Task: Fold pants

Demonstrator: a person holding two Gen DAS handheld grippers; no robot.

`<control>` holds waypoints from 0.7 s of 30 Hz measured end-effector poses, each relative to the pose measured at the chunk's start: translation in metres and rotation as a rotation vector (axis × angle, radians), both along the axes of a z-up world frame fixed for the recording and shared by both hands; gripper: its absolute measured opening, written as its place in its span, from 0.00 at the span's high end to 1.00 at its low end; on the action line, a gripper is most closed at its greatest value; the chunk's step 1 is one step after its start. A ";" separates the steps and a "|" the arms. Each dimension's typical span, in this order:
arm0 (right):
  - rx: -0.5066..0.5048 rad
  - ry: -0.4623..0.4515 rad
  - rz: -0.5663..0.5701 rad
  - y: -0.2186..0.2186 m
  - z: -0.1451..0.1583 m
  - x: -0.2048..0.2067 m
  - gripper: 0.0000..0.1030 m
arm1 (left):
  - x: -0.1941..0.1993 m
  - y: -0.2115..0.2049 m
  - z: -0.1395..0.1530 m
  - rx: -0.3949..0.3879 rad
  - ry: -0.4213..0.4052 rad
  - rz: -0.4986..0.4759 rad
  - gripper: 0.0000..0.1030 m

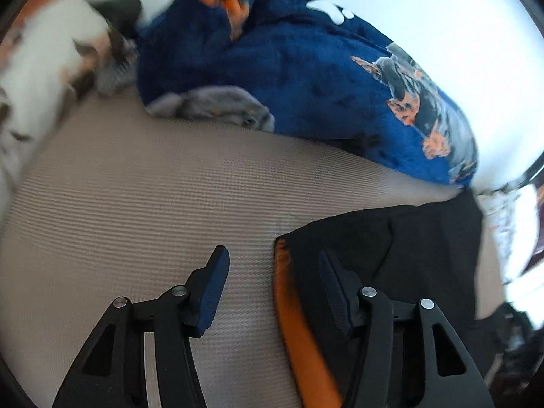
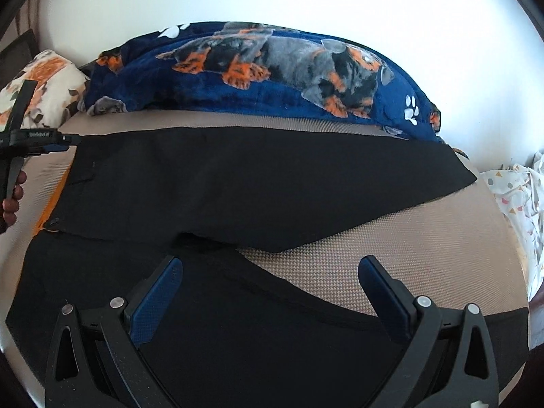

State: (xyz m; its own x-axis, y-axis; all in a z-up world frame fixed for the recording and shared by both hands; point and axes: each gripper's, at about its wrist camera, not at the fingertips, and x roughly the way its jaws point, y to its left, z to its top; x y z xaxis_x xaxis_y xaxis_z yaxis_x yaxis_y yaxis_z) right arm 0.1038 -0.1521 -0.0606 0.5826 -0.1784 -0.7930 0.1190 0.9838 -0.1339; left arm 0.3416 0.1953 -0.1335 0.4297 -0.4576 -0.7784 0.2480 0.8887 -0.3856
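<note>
The left wrist view is smeared by motion, so the floral pillow [image 1: 44,78] and the dark things wedged between it and the blue dog-print blanket [image 1: 272,78] cannot be made out, and the pale clutter at the right edge stays unreadable. There the black pants [image 1: 408,255] run out under the frame's lower edge, and whether the right-hand pad touches the orange-lined waistband [image 1: 289,306] or floats above it cannot be told. In the right wrist view the left gripper [image 2: 66,141] and the hand [image 2: 12,200] holding it are cut off by the left edge, its jaws seen side-on with their gap hidden, while the near pant leg [image 2: 238,323] disappears beneath the right gripper [image 2: 270,272].
</note>
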 end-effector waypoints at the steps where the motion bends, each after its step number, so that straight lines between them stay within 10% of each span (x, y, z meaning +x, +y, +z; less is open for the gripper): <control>1: -0.001 0.005 -0.003 0.000 -0.002 0.002 0.01 | 0.004 -0.004 -0.003 -0.012 0.011 -0.023 0.46; 5: 0.010 0.025 -0.005 -0.002 -0.008 0.006 0.01 | 0.013 -0.020 -0.009 0.029 0.016 -0.083 0.48; 7: 0.010 0.029 -0.001 -0.001 -0.009 0.007 0.01 | 0.013 -0.021 -0.012 0.009 0.021 -0.068 0.87; 12: 0.050 0.029 0.003 -0.006 -0.008 0.009 0.01 | -0.023 -0.039 0.011 0.099 -0.143 -0.001 0.91; 21: 0.647 0.039 -0.007 -0.090 0.007 0.042 0.01 | -0.192 -0.075 0.096 0.070 -0.556 -0.074 0.91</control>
